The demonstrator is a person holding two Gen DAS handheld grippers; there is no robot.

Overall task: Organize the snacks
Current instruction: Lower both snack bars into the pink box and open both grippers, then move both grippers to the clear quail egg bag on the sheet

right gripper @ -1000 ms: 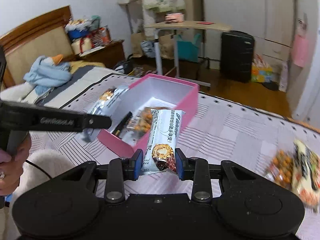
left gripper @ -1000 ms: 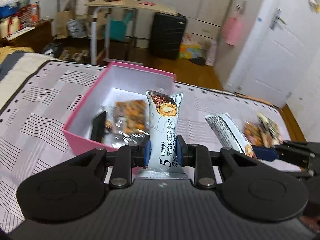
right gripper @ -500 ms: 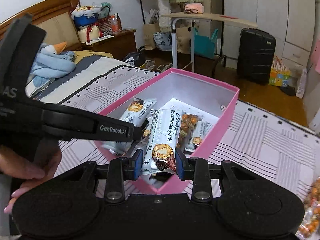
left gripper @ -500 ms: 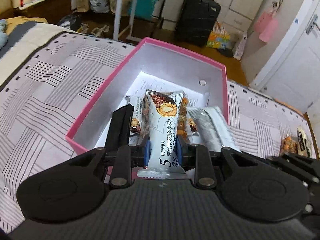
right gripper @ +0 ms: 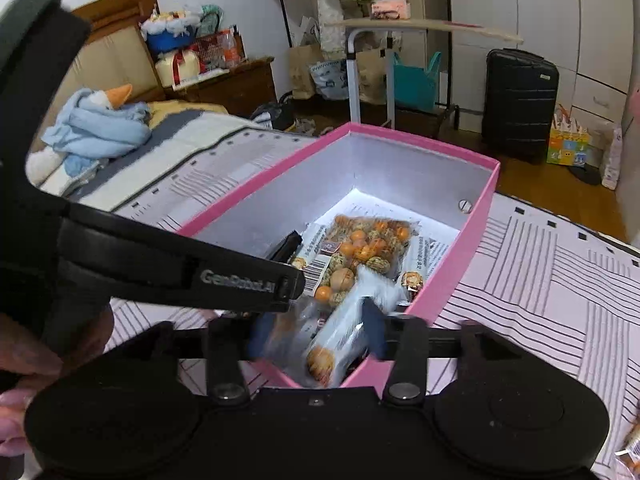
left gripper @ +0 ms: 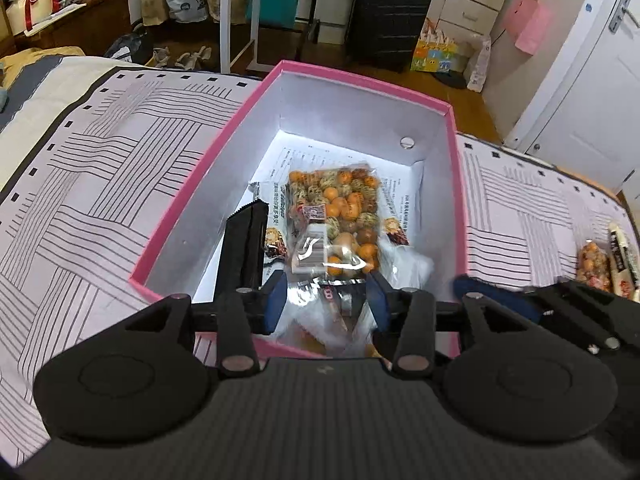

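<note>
the two snack bars are the thing to follow. half a second ago each one stood pinched upright between a gripper's blue pads over the pink box point(left gripper: 256, 92); now both have been let go. the right one, a pale snack bar point(right gripper: 340, 344), is a blur tumbling nut-end down between the pads of our right gripper point(right gripper: 316, 332), just inside the box's near corner. the left one we cannot pick out clearly: only crumpled clear and white wrapping shows low in the box under our left gripper point(left gripper: 326, 304).

both grippers have just been opening. the left gripper's pads stand spread with no bar upright between them, and the right gripper's stand wider, touching nothing that we can see.

deeper in the box lies a clear bag of orange and speckled nuts point(left gripper: 340, 216) on top of other bar wrappers, over a printed sheet point(left gripper: 400, 196) on the floor of the box. a black strip point(left gripper: 244, 248) leans along the left inner wall.

we judge this pair delivered. out on the striped bedcover point(left gripper: 100, 184), well to the right of the box, another nut bag point(left gripper: 594, 264) and a bar beside it wait, so the sorting is not done; those are likely next.
</note>
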